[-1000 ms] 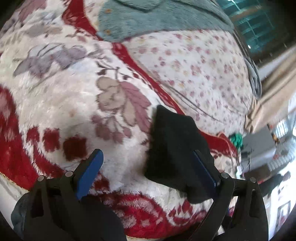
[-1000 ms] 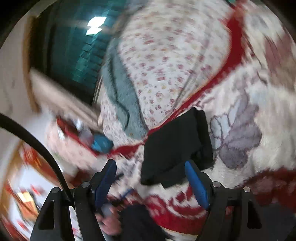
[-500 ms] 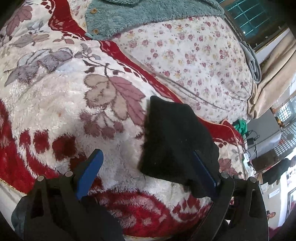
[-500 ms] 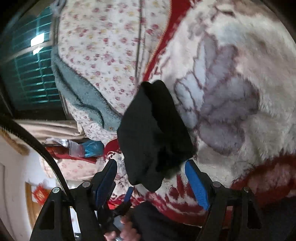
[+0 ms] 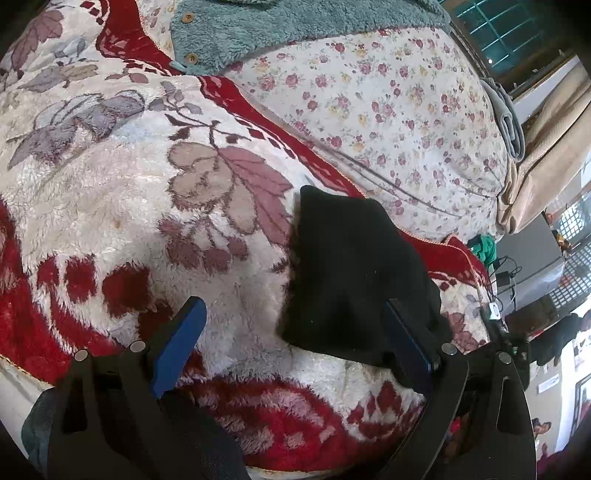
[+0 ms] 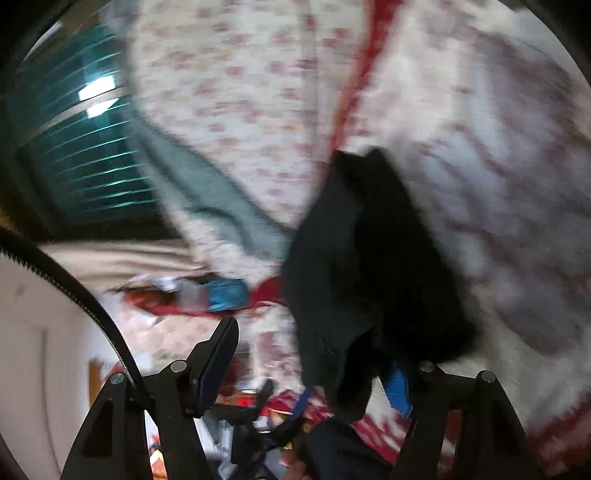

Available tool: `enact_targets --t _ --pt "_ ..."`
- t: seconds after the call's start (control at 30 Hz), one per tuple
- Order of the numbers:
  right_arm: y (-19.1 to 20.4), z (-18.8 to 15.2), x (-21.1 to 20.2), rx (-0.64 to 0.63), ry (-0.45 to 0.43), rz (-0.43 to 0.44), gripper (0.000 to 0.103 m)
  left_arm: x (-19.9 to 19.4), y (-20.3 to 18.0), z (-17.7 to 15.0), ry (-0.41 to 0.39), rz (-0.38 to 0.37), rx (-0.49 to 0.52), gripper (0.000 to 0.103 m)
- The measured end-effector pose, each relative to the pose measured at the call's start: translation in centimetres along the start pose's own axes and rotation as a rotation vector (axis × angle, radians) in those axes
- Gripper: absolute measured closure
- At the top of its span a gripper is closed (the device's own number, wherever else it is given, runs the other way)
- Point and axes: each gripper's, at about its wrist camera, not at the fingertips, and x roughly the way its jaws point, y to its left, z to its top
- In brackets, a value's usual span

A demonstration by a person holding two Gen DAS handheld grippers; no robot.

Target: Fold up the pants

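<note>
The black pants (image 5: 362,273) lie folded into a small bundle on the plush red-and-white blanket (image 5: 110,206). My left gripper (image 5: 293,332) hovers open just in front of them; its right finger (image 5: 406,339) overlaps the bundle's near corner, and its left finger is over bare blanket. The right wrist view is blurred. There the pants (image 6: 369,266) fill the middle, and their near edge hangs between the jaws of my right gripper (image 6: 308,369). Those jaws are closing, but the left finger (image 6: 218,354) still stands well off the cloth.
A teal fleece garment (image 5: 295,29) and a floral quilt (image 5: 388,110) lie beyond the pants. A beige curtain (image 5: 546,166) and a window stand at the far side. Room clutter and cables (image 5: 506,273) show past the bed's right edge.
The right gripper has rolled and come lower and closer, so the pants' edge now sits between its jaws. The left gripper has hardly moved; the pants have stayed where they were.
</note>
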Motion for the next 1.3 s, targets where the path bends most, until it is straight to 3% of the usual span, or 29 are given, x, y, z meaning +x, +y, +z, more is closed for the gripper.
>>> enact_targets --t 0.03,0.13,0.17,0.2,0.3,0.4,0.47,0.5,0.63,0.73,0.9,1.03,1.17,1.23,1.3 --pt "0.3 -0.1 0.0 -0.051 -0.004 0.007 0.035 0.0 0.0 0.0 0.0 0.001 0.0 0.007" --pt "-0.5 -0.3 0.9 -0.052 0.019 -0.112 0.06 0.0 0.0 0.0 0.001 -0.001 -0.003 0.007" --pt "-0.7 -0.4 1.4 -0.053 0.025 -0.175 0.073 0.0 0.0 0.0 0.0 -0.001 -0.003 0.007" --pt "-0.8 -0.4 1.6 -0.056 0.025 -0.206 0.078 0.0 0.0 0.0 0.0 -0.002 -0.007 0.007" --pt "0.3 -1.0 1.5 -0.155 -0.018 -0.231 0.08 0.0 0.0 -0.1 0.003 -0.003 -0.011 0.007" --pt "3.4 -1.4 1.0 -0.284 -0.089 -0.184 0.081 0.0 0.0 -0.2 0.002 -0.005 -0.012 0.007" --pt "5.0 -1.1 0.9 -0.326 -0.117 -0.199 0.081 0.1 0.1 -0.3 0.003 -0.012 -0.019 0.007" --pt "5.2 -0.8 1.1 -0.32 -0.109 -0.229 0.081 0.0 0.2 -0.3 0.003 -0.016 -0.024 0.007" --pt "5.8 0.0 3.6 -0.322 -0.028 -0.492 0.087 -0.2 0.8 -0.5 0.009 -0.031 -0.047 0.007" --pt "12.6 0.6 3.8 -0.524 -0.001 -0.59 0.089 -0.4 1.4 -0.5 0.011 -0.038 -0.056 0.007" --pt "30.3 0.0 2.6 -0.972 -0.029 -0.828 0.09 -0.7 2.8 -0.4 0.013 -0.071 -0.127 0.007" --pt "42.9 -0.1 1.3 -1.259 -0.081 -1.095 0.09 -0.8 2.4 -0.4 0.011 -0.069 -0.113 0.007" --pt "51.5 -0.2 -0.5 -1.494 -0.249 -1.445 0.09 -0.7 2.1 -0.4 0.015 -0.066 -0.105 0.007" --pt "55.2 -0.3 -2.4 -1.546 -0.375 -1.53 0.09 -0.7 2.1 -0.4 0.014 -0.066 -0.112 0.007" --pt "57.1 -0.4 -3.8 -1.565 -0.421 -1.546 0.09 -0.7 2.1 -0.4 0.013 -0.068 -0.119 0.007"
